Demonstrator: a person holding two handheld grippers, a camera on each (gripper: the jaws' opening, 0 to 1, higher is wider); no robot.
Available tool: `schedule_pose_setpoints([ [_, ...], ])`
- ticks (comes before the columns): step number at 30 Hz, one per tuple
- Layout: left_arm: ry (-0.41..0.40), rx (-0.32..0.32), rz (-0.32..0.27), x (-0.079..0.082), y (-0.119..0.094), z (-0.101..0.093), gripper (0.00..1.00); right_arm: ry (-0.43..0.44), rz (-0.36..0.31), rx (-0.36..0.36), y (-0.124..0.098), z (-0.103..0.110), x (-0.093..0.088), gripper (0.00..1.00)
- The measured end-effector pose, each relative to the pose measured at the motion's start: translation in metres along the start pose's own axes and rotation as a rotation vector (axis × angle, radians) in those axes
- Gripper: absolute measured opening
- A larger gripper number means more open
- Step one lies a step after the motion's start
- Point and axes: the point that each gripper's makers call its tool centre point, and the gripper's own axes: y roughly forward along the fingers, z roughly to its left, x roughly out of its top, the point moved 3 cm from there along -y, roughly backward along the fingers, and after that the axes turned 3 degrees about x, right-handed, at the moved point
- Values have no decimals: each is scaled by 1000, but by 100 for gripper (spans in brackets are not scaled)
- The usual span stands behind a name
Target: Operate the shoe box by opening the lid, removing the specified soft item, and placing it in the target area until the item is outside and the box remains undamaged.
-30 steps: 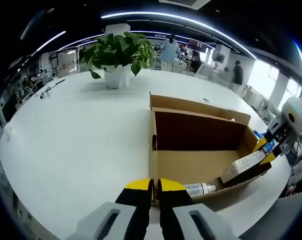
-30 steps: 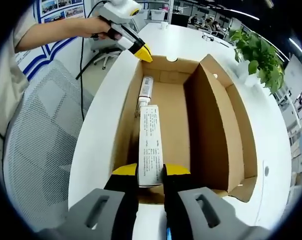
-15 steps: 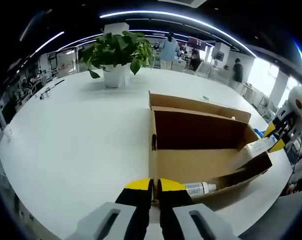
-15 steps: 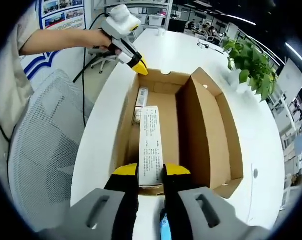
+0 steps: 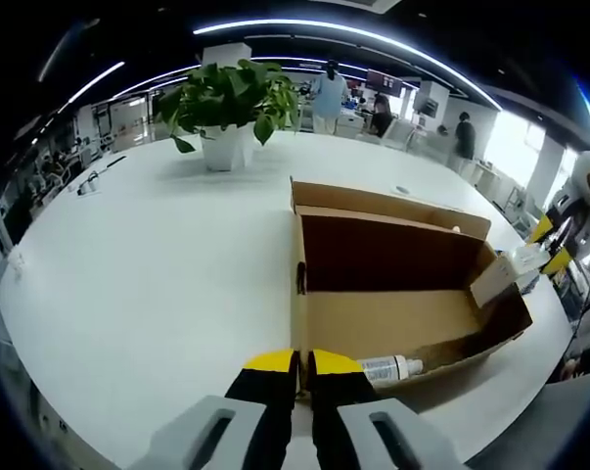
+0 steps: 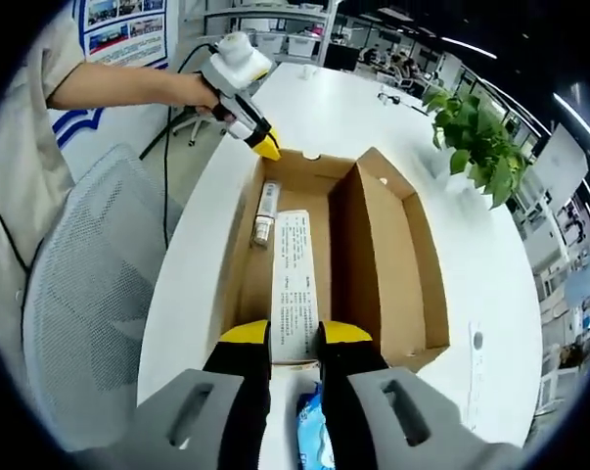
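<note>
Two claws in play. Right claw [image 6: 295, 335] is clamped on a long white carton [image 6: 295, 286] covered in small printed text, too fine to read; the carton is lifted above the open cardboard box [image 6: 392, 264], its far end pointing over the box interior. Left gripper view shows the same carton [image 5: 502, 274] at the box's far right end, raised above the rim, with the right claw [image 5: 554, 245] yellow-tipped behind it, partly cut off by the picture edge. Left claw [image 5: 302, 360] has its yellow tips closed on the near short wall of the box [image 5: 373, 328]; right gripper view shows it [image 6: 266, 146] at the far end of the box, held by a person's hand [image 6: 192, 90].

One small white bottle [image 5: 390, 369] lies on the box floor near the left claw, label unreadable; right gripper view shows it [image 6: 265, 211] lengthwise along the left wall. Blue packet [image 6: 314, 443] sits below the right claw's jaws, mostly hidden, print illegible. Box lid flap stands open along the long side. White tabletop [image 5: 148, 264] carries a potted plant [image 5: 234, 103] well behind the box. Grey mesh chair [image 6: 89, 294] stands beside the tabletop. Wall poster [image 6: 128, 24] text too small to read.
</note>
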Motion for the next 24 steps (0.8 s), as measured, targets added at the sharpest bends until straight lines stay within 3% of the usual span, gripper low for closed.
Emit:
schedule_pose_setpoints([
  [8, -1, 4, 3, -1, 0, 1, 4, -3, 1, -33, -21, -10, -8, 15],
  [24, 13, 6, 24, -1, 3, 4, 4, 16, 20, -119, -73, -34, -40, 15],
])
